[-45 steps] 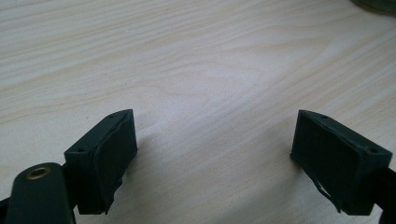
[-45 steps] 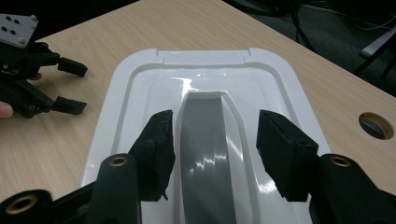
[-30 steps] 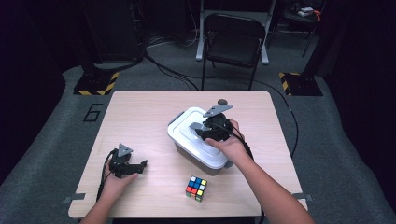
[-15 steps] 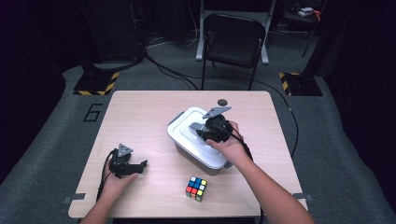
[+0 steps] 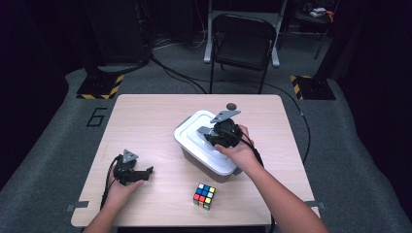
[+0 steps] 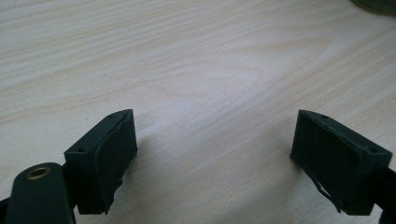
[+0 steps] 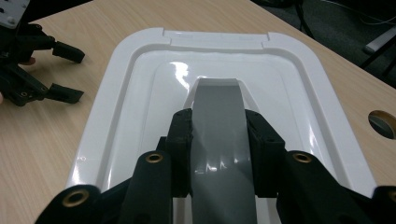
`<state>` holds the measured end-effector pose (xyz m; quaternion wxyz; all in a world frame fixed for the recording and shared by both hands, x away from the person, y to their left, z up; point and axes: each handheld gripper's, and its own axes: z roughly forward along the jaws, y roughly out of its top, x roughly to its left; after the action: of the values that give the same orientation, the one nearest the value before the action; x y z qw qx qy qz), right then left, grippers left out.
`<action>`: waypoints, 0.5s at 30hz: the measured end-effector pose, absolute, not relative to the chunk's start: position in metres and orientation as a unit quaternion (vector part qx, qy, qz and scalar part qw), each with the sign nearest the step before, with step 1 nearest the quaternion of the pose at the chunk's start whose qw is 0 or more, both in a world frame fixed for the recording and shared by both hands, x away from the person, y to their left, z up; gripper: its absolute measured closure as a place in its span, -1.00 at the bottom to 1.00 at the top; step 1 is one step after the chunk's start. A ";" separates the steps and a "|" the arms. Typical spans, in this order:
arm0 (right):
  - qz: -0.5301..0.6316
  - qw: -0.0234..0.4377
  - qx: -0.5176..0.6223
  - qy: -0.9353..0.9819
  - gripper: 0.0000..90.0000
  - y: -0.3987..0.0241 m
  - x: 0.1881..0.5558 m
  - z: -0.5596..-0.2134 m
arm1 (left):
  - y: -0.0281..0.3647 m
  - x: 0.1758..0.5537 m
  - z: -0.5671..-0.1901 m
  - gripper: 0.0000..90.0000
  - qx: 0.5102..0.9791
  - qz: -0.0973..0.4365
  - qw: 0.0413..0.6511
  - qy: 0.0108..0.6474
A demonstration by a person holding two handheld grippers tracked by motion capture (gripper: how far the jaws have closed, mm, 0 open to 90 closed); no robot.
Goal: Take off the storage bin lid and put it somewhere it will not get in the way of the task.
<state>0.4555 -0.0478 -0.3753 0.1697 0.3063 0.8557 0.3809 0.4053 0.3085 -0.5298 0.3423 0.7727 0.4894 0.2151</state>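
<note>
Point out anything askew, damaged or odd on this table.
Nothing looks damaged or spilled. The white lidded box merely sits skewed to the table's edges, and the Rubik's cube is scrambled.

Glossy white plastic lid [image 7: 140, 93], matt wood-grain table [image 6: 196, 60].

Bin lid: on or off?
On. The lid sits flat and flush on the bin; the right gripper is clamped on its grey handle, not lifted.

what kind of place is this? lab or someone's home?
Likely a lab or recording studio, not a home: a lone wooden table on grey carpet, hazard-striped stand bases, loose floor cables, a folding chair, dark surroundings.
</note>
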 end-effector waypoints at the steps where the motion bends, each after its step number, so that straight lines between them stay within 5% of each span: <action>1: 0.385 0.172 0.302 0.855 0.47 -0.048 0.456 -0.375 | 0.309 0.405 -0.530 -0.69 0.773 0.215 0.342 0.489; 15: 0.385 0.178 0.299 0.855 0.48 -0.049 0.450 -0.360 | 0.309 0.405 -0.529 -0.69 0.774 0.214 0.341 0.490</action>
<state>0.4503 -0.0489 -0.3602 0.1777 0.2990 0.8548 0.3852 0.4053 0.3085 -0.5295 0.3406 0.7736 0.4895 0.2140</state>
